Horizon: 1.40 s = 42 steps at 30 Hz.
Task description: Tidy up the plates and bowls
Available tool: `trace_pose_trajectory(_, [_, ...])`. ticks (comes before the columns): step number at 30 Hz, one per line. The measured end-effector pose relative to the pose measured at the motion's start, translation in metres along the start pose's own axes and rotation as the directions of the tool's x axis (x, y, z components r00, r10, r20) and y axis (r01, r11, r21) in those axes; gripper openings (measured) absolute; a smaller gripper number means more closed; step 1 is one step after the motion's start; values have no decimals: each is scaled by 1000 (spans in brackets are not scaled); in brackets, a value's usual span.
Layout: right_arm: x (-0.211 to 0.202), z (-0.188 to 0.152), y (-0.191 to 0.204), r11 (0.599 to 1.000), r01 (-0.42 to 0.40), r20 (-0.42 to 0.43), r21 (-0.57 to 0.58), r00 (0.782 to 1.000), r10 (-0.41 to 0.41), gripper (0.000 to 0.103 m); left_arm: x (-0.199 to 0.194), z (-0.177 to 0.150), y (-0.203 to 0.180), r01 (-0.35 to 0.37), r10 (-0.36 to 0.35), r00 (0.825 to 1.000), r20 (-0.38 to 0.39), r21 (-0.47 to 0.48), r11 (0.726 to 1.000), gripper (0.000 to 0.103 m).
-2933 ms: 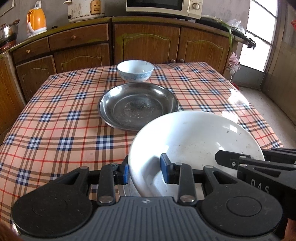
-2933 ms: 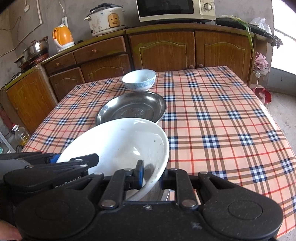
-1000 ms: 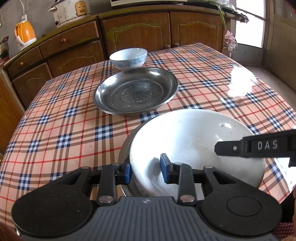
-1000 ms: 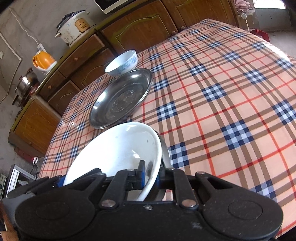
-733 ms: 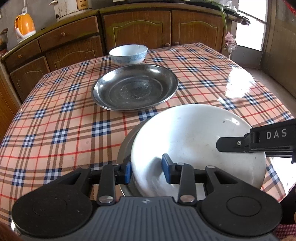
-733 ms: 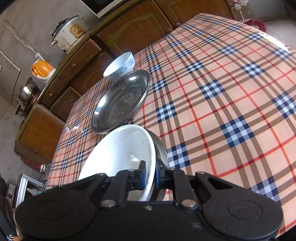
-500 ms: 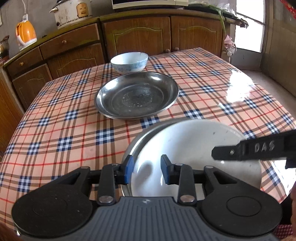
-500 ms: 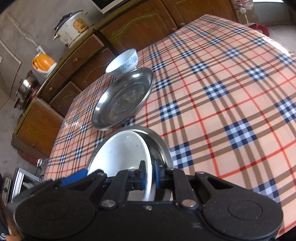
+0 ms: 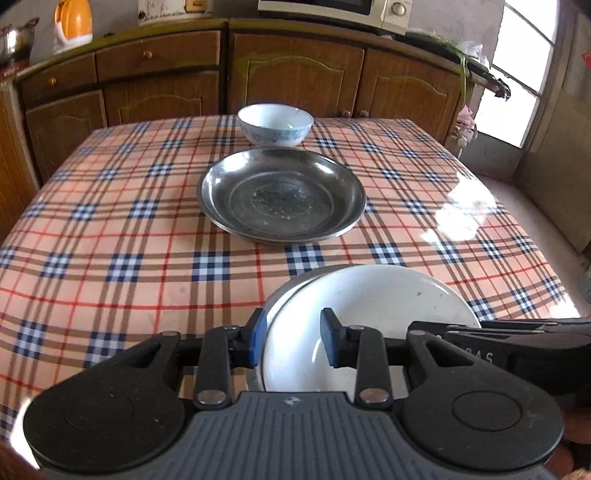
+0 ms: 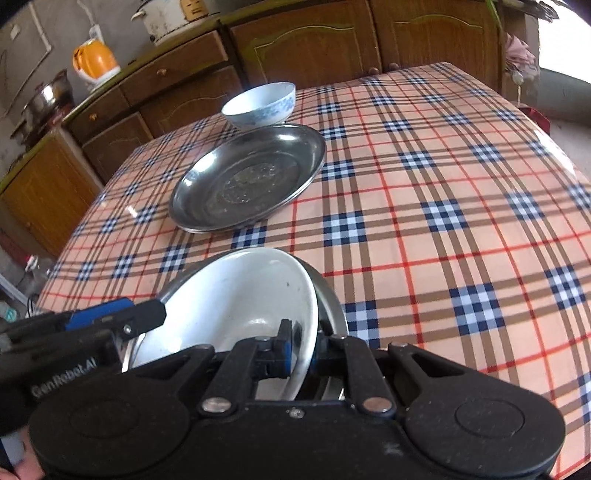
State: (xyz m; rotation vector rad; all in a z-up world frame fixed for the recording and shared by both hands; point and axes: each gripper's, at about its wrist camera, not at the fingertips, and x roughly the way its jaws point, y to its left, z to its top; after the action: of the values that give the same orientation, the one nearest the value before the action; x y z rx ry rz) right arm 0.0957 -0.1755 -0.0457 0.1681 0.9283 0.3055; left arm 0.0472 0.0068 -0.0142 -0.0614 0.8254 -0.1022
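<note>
A white plate (image 9: pixel 373 314) lies in a steel plate (image 9: pixel 280 295) at the table's near edge; both also show in the right wrist view, the white plate (image 10: pixel 236 299) inside the steel plate (image 10: pixel 332 299). My left gripper (image 9: pixel 293 341) is open, its jaws astride the plates' left rim. My right gripper (image 10: pixel 301 349) has its jaws close on either side of the white plate's right rim. A second steel plate (image 9: pixel 282 195) sits mid-table, with a white and blue bowl (image 9: pixel 275 123) behind it.
The table has a plaid cloth (image 9: pixel 110 229). Wooden cabinets (image 9: pixel 295 74) stand behind it, carrying an orange kettle (image 9: pixel 72 16), a rice cooker (image 10: pixel 173 14) and a microwave (image 9: pixel 332 11). A doorway (image 9: pixel 524 74) is at the right.
The white plate has come down from a tilt and now lies flat in the near steel plate. My left gripper's jaws have opened wider. Both grippers have drawn back slightly.
</note>
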Motion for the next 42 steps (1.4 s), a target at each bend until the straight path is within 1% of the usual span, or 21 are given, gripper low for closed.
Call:
trace_pose_trajectory(3, [-1, 1, 4, 999, 11, -10, -30, 1000, -12, 13, 6, -3, -1, -2, 2, 1000, -19, 4, 1000, 33])
trace_pose_trajectory(6, [-1, 2, 7, 999, 5, -35, -44, 999, -7, 24, 10, -5, 0, 2, -1, 999, -35, 7, 1000, 33])
trace_pose_trajectory(7, [-2, 2, 7, 999, 2, -42, -48, 999, -4, 25, 11, -6, 0, 3, -2, 999, -39, 11, 1000, 33])
trace_pose_trajectory(15, [-8, 11, 11, 995, -19, -97, -96, 995, 10, 26, 14, -8, 2, -3, 3, 999, -40, 21, 1000, 32])
trace_pose_trajectory(17, [-7, 14, 7, 996, -44, -122, -82, 992, 33, 31, 14, -8, 1, -2, 3, 999, -37, 28, 1000, 32])
trace_pose_trajectory(19, [-8, 17, 6, 996, -48, -135, -81, 990, 36, 33, 14, -9, 0, -2, 3, 999, -37, 40, 999, 32])
trace_pose_trajectory(20, [-11, 18, 7, 995, -40, -130, -94, 991, 28, 37, 14, -9, -1, 3, -2, 999, -35, 41, 999, 31])
trace_pose_trajectory(21, [-13, 19, 6, 994, -47, -131, -96, 991, 35, 48, 13, -9, -1, 5, -4, 1000, -30, 44, 999, 31])
trace_pose_trajectory(22, [-15, 22, 4, 994, -78, -141, -82, 988, 66, 60, 14, -9, -2, 2, -1, 1000, -30, 46, 999, 31])
trace_pose_trajectory(23, [-18, 24, 3, 992, -95, -141, -79, 986, 83, 64, 14, -9, -2, -2, 3, 1000, -28, 45, 999, 31])
trace_pose_trajectory(24, [-21, 26, 3, 993, -69, -126, -95, 990, 57, 69, 14, -10, -2, -3, 5, 1000, -29, 40, 999, 31])
trace_pose_trajectory(25, [-24, 28, 3, 993, -21, -108, -120, 994, 8, 70, 15, -10, -2, -4, 5, 1000, -29, 36, 999, 31])
trace_pose_trajectory(26, [-26, 29, 2, 991, 10, -99, -134, 995, -23, 70, 14, -10, -1, -2, 3, 1000, -28, 29, 1000, 31])
trace_pose_trajectory(29, [-31, 32, -8, 995, -10, -84, -99, 996, 1, 70, 12, -9, -3, -3, 3, 1000, -23, 26, 1000, 31])
trace_pose_trajectory(33, [-39, 31, -12, 996, 26, -28, -84, 999, -28, 67, 7, -7, -2, 16, -16, 1000, -8, 11, 1000, 35])
trace_pose_trajectory(35, [-38, 32, -15, 996, 45, -18, -70, 999, -47, 61, 3, -5, -1, 30, -30, 1000, 3, 3, 1000, 36])
trace_pose_trajectory(37, [-38, 32, -20, 996, 71, -8, -56, 997, -71, 54, -2, -3, 0, 32, -32, 999, 21, -7, 999, 38])
trace_pose_trajectory(38, [-36, 32, -23, 996, 73, -12, -45, 997, -74, 54, -5, -1, 1, 29, -29, 999, 30, -11, 1000, 40])
trace_pose_trajectory(42, [-37, 32, -19, 998, 42, -5, -46, 999, -43, 53, -10, 6, 3, 22, -21, 999, 42, -18, 1000, 40])
